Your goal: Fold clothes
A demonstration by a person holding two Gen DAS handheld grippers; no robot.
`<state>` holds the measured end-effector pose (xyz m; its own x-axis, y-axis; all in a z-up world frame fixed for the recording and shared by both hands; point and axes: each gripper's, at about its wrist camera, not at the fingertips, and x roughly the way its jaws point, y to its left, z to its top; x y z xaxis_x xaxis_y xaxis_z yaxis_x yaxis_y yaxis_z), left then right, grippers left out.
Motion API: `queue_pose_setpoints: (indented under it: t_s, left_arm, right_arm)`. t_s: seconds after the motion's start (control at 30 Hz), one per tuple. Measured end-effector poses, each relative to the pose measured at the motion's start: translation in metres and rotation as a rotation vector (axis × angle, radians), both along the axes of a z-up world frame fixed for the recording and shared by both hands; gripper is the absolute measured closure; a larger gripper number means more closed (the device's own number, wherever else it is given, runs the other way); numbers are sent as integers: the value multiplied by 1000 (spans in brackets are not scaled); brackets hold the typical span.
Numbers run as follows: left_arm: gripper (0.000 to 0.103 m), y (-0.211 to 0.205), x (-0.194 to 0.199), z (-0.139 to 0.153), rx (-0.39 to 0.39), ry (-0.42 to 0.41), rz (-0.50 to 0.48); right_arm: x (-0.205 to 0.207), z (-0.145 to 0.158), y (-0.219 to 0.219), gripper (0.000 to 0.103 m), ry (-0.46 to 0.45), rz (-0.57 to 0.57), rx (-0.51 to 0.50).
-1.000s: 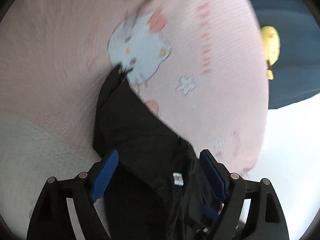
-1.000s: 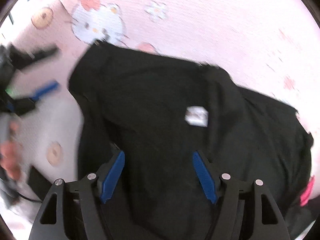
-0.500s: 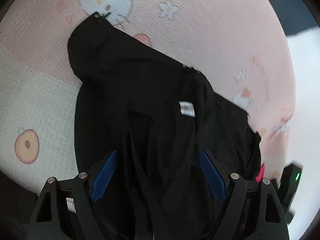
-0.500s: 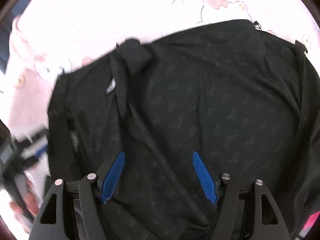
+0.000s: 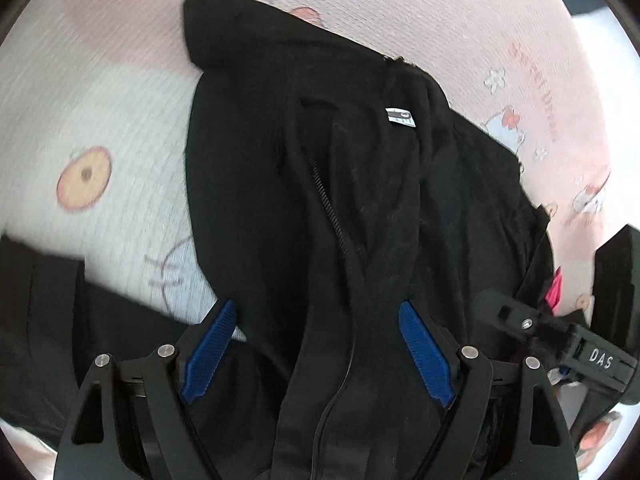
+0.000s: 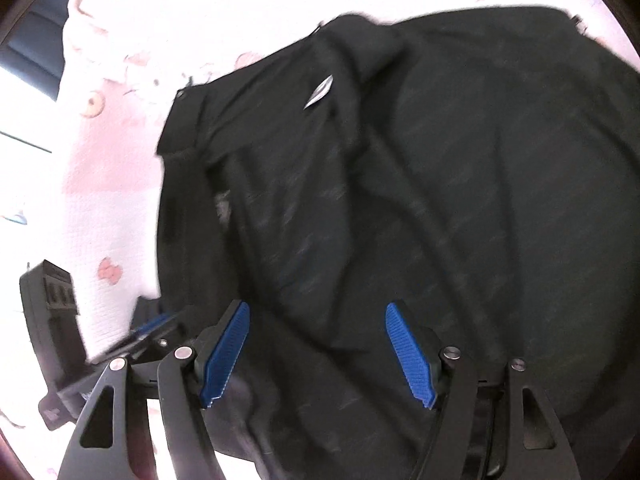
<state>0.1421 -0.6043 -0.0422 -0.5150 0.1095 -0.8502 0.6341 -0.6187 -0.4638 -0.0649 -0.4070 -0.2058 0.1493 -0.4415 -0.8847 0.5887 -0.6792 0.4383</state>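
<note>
You're mid-spread: both grippers, left (image 5: pixel 316 354) and right (image 6: pixel 316 354), gape over the black top (image 5: pixel 320 184); next, pinch an edge.

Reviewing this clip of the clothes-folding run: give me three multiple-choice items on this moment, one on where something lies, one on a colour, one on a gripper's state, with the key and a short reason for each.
1. Where does the black garment lie?
A. on a pink cartoon-print blanket
B. in a basket
C. on a hanger

2. What colour are the pads on the left gripper fingers?
A. red
B. blue
C. green

3. How do the right gripper jaws stand?
A. clamped tight on a white towel
B. spread apart, with black fabric running between them
C. out of view

Key: 1 A, the pink blanket with cat figures shows all around the garment. 2 B, both pads are blue. 3 B, a wide gap separates the two fingers in the right wrist view, with dark cloth across it.
</note>
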Motion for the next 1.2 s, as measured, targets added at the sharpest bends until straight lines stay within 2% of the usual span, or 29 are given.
queue_pose_setpoints:
  t_s: [0.17, 0.27, 0.33, 0.4, 0.6, 0.63, 0.67, 0.7, 0.77, 0.83, 0.9, 1.0, 1.03, 1.07, 1.2]
  left_arm:
    - [20, 9, 21, -1, 26, 99, 36]
    - [20, 12, 27, -3, -33, 118, 56]
    - [20, 11, 27, -10, -43, 122, 76]
    - [21, 10, 27, -20, -7, 128, 100]
    - [23, 16, 46, -35, 102, 220, 172]
    - [27, 17, 48, -36, 112, 226, 186]
    - [30, 19, 50, -37, 115, 228, 198]
    - [37, 20, 52, -37, 114, 233, 209]
    - [42, 23, 55, -36, 113, 251, 219]
    - [62, 25, 57, -36, 125, 270, 221]
    - [63, 26, 56, -36, 126, 272, 224]
    - [67, 26, 58, -36, 121, 282, 224]
    - [73, 24, 62, -35, 133, 293, 231]
    - [75, 22, 66, -34, 145, 305, 238]
    - [75, 16, 81, -29, 194, 351, 267]
  right_arm:
    - [18, -8, -12, 33, -46, -5, -37]
    - [28, -9, -18, 33, -35, 5, -65]
    - [31, -14, -17, 33, -55, -9, -102]
    - [30, -23, -13, 33, -129, -45, -156]
    - [21, -65, 8, 33, -419, -215, -345]
    - [22, -71, 10, 42, -444, -234, -344]
    - [23, -73, 10, 56, -444, -238, -336]
    - [25, -73, 9, 58, -439, -234, -345]
    - [29, -73, 5, 58, -437, -213, -348]
    - [34, -74, -2, 61, -442, -183, -339]
    - [42, -74, -9, 61, -449, -156, -331]
    - [48, -71, -16, 68, -447, -134, -319]
    - [50, -67, -17, 73, -449, -132, -318]
    - [52, -64, -19, 84, -451, -130, -318]
    - [61, -52, -25, 90, -479, -136, -314]
